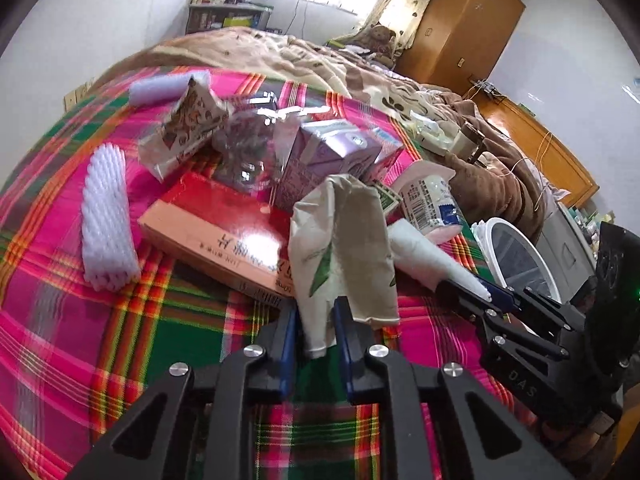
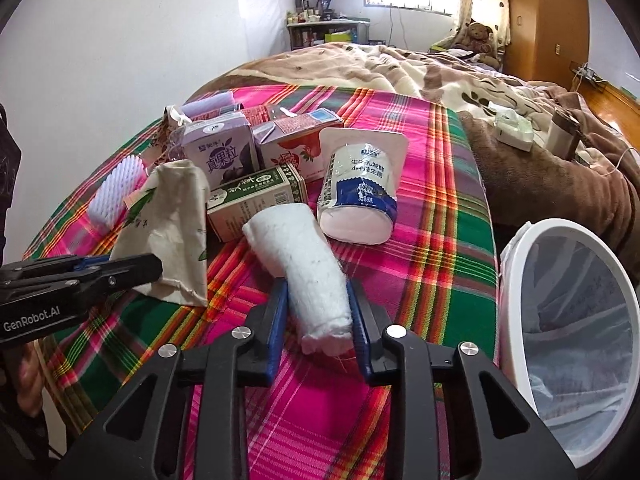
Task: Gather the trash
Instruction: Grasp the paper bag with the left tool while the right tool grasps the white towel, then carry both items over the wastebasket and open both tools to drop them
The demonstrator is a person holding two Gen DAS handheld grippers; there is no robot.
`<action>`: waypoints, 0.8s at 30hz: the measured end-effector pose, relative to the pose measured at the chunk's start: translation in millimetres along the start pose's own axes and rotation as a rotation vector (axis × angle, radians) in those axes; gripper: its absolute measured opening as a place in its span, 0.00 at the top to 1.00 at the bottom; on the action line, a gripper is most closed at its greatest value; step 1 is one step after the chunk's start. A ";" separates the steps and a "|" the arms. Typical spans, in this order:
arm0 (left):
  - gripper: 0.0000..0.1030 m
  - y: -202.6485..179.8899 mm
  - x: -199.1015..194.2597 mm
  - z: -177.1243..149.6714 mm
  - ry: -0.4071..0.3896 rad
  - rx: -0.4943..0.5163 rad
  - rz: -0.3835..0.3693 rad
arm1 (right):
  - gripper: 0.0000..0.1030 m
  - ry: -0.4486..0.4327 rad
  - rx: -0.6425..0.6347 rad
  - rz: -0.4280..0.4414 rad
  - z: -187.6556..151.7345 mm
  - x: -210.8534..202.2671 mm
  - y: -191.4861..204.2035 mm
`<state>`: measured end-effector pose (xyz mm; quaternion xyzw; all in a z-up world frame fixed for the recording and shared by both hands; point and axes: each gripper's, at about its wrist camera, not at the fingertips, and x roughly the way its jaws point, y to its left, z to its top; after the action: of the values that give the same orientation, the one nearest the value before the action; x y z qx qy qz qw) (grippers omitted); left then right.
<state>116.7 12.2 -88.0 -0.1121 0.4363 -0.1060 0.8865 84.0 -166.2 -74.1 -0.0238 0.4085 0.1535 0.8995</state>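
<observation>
Right gripper point(image 2: 318, 316): nearest item; blue fingers clamped on either side of a rolled white tissue wad point(image 2: 300, 264), whose far end lies on the cloth.

Left gripper point(image 1: 314, 320): fingers pinched on the lower edge of a crumpled paper bag point(image 1: 344, 248), which stands upright just left of the wad.

Plaid cloth point(image 2: 440, 216): largest item; pink, green and orange, spread over the bed end and bearing all the litter.

Bin point(image 2: 516, 292): white rim, clear liner, at the cloth's right edge, just beside the right gripper. Lower part cut off by the frame; contents hard to make out.

Red flat box point(image 1: 224, 220): lying behind the bag.

Yoghurt cup point(image 2: 360, 192): on its side, past the wad.

Cartons: purple carton point(image 2: 224, 152), strawberry carton point(image 2: 296, 140), green box point(image 2: 256, 200), bunched together.

Foam net sleeve point(image 1: 106, 216): white, well left of the pile.

Step, as judged: both grasps made, lift pending. The next move calls for raising each piece clear of the pile and carrying it right, over the bin mouth, before letting go.

Obscured: clear plastic wrapping behind the red box is blurred; items behind the cartons are mostly hidden.
</observation>
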 end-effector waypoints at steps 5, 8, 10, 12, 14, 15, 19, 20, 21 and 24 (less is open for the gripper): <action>0.88 -3.5 -8.1 3.4 -0.014 0.022 0.001 | 0.73 -0.013 0.012 0.009 -1.7 -2.2 1.0; 0.90 -3.3 -14.6 3.5 -0.025 0.030 -0.001 | 0.73 -0.033 0.027 0.016 -3.8 -9.2 0.5; 0.90 -3.8 -15.1 4.5 -0.027 0.027 -0.010 | 0.73 -0.049 0.035 0.014 -4.2 -14.5 0.1; 0.90 -1.5 -13.7 4.0 -0.024 0.027 0.001 | 0.73 -0.057 0.043 0.003 -5.0 -18.4 -0.6; 0.90 -0.4 -14.2 1.4 -0.023 0.020 -0.006 | 0.73 -0.065 0.057 -0.009 -6.6 -22.0 -3.2; 0.90 -0.6 -15.0 0.8 -0.024 0.021 -0.006 | 0.73 -0.069 0.063 -0.011 -7.4 -24.4 -5.0; 0.90 -3.2 -17.0 -0.3 -0.022 0.018 -0.031 | 0.73 -0.094 0.094 -0.020 -8.9 -34.0 -11.5; 0.90 -6.3 -18.3 -0.5 -0.035 0.030 -0.012 | 0.73 -0.100 0.098 -0.020 -9.2 -36.3 -12.5; 0.90 -9.8 -20.7 -0.9 -0.053 0.049 0.002 | 0.73 -0.108 0.105 -0.022 -9.6 -39.4 -13.9; 0.90 -17.2 -27.7 0.2 -0.059 0.050 -0.046 | 0.73 -0.127 0.118 -0.033 -12.1 -47.1 -19.0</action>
<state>98.8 3.8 -62.0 -0.1029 0.4047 -0.1341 0.8987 51.7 -198.3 -48.8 0.0324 0.3583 0.1156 0.9258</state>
